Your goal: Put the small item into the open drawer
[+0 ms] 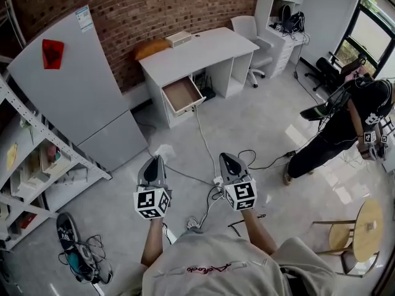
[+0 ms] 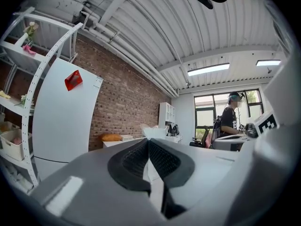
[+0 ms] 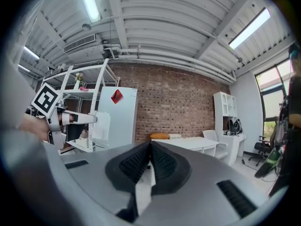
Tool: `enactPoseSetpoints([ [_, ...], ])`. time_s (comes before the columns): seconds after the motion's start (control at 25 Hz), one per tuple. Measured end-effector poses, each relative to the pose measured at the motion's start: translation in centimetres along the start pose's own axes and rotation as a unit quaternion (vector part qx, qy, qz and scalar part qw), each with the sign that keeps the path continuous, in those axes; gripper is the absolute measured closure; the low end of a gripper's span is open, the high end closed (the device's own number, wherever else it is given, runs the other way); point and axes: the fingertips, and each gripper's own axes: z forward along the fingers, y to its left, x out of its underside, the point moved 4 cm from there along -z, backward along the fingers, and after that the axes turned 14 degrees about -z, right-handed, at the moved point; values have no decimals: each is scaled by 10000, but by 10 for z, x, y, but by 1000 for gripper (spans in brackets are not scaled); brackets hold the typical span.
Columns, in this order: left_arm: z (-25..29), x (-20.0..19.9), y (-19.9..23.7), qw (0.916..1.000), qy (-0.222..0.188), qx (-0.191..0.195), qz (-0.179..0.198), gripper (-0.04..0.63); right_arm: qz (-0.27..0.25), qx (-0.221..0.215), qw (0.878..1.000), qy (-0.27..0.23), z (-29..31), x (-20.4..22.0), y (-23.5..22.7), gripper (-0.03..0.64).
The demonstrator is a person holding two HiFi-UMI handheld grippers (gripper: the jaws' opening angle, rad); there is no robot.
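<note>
Brick-walled room: white worktop (image 1: pixel 197 48) with open wooden drawer (image 1: pixel 183 95). Before the worktop, left gripper (image 1: pixel 157 159) pinches a white paper scrap (image 1: pixel 163 150); right gripper (image 1: pixel 227 157) is closed, empty. Red script (image 1: pixel 208 268) on the grey shirt (image 1: pixel 247 276) is illegible.

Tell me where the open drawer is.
Head view, upper centre: the open drawer sticks out under the left end of the white desk, just right of the white fridge.
</note>
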Motion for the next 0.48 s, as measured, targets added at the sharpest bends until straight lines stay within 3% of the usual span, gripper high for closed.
enactPoseSetpoints([
  [0.48, 62, -21, 65, 9999, -16, 145, 6, 583, -6, 254, 9997, -19, 85, -8, -2, 604],
])
